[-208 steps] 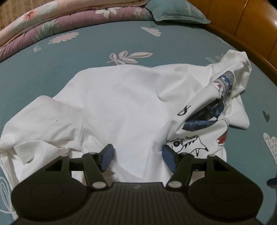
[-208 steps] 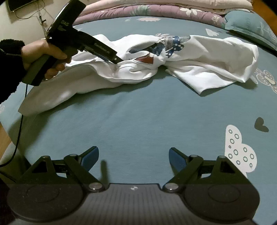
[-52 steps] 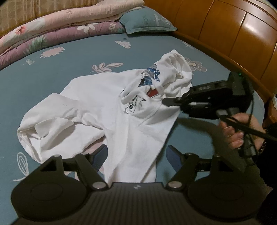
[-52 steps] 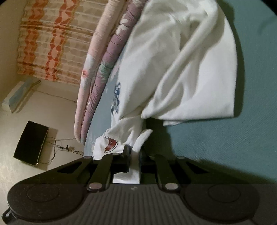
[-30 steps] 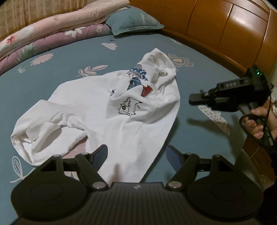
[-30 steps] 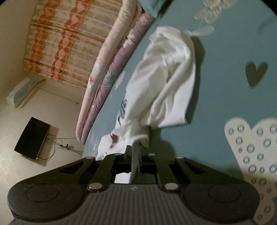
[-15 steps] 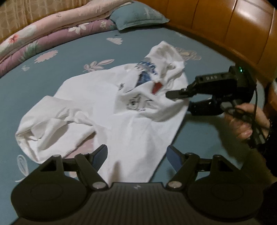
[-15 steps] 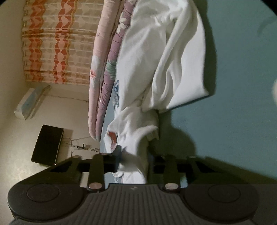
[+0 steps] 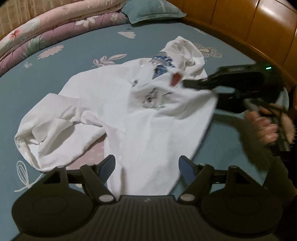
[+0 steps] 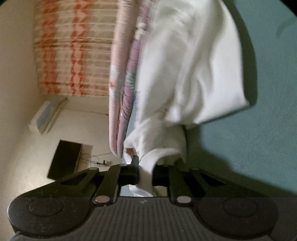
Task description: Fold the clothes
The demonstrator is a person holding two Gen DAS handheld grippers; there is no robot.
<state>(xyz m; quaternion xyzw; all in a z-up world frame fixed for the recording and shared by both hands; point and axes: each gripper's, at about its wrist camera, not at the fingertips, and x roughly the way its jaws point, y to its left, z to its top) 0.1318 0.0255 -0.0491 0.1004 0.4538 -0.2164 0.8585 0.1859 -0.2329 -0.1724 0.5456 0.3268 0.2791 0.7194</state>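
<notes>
Right tool closing on white shirt edge
Cloth sat between its jaws; left tool hung wide, empty, over the bed.

I count one white t-shirt, two grippers, one pillow, two folded quilts.

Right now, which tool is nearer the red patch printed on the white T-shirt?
Right. The right tool is closing on cloth of the white T-shirt beside the red patch; the open left tool hovers at the near hem.
</notes>
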